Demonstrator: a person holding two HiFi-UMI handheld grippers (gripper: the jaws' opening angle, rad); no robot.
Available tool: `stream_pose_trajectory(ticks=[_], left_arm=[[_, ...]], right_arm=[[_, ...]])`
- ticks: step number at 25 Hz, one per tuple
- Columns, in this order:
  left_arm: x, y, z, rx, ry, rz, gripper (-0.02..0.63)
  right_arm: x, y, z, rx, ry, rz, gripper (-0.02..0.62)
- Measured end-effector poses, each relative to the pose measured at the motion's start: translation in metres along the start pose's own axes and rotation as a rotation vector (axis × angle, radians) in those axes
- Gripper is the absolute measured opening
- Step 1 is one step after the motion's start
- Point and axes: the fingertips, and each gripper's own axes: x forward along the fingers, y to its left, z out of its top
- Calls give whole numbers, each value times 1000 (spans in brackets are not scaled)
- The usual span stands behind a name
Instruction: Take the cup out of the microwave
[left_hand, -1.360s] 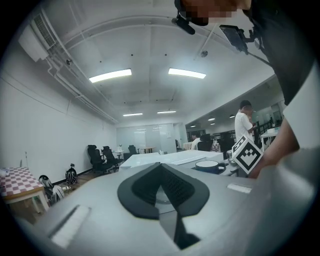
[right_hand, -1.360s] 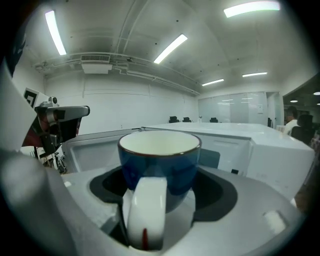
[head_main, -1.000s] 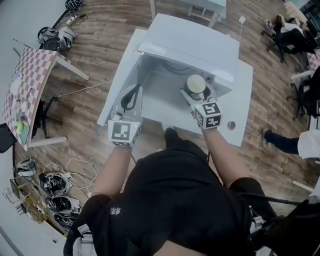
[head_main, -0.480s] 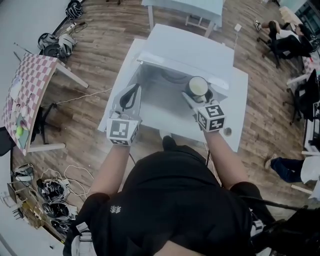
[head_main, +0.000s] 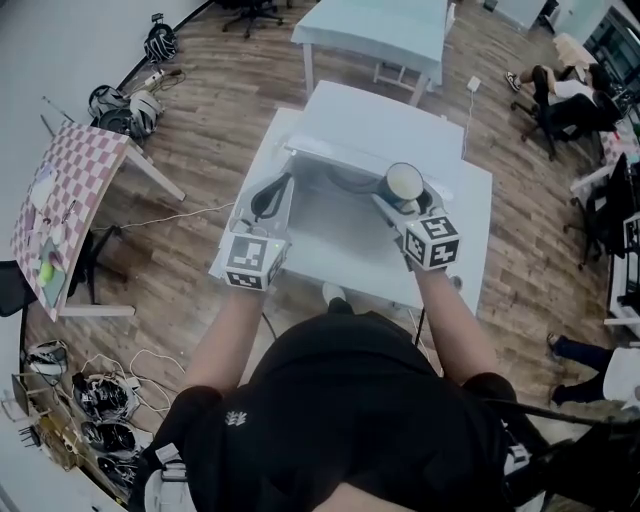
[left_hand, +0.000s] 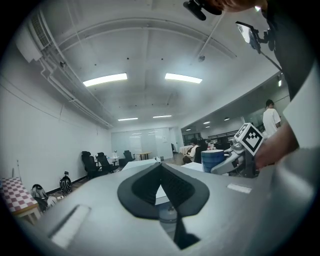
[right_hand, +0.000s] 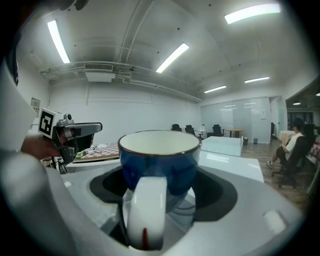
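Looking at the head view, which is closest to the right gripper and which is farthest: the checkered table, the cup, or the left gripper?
1. cup, held between the jaws of the right gripper.
2. left gripper, alongside, on the person's left.
3. checkered table, far off at the picture's left edge.

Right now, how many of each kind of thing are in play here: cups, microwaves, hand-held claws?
cup: 1
microwave: 1
claws: 2, the left claw and the right claw
Total: 4
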Motion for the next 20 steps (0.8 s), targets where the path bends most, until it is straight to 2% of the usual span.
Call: stream_pose_trajectory(ticks=[12, 20], left_arm=[[-11, 23, 29, 30, -24, 28, 6], [-10, 21, 33, 29, -25, 23, 6]], right_arm=[[-5, 2, 55, -12, -44, -5, 387], [-15, 0, 71, -10, -72, -6, 387]])
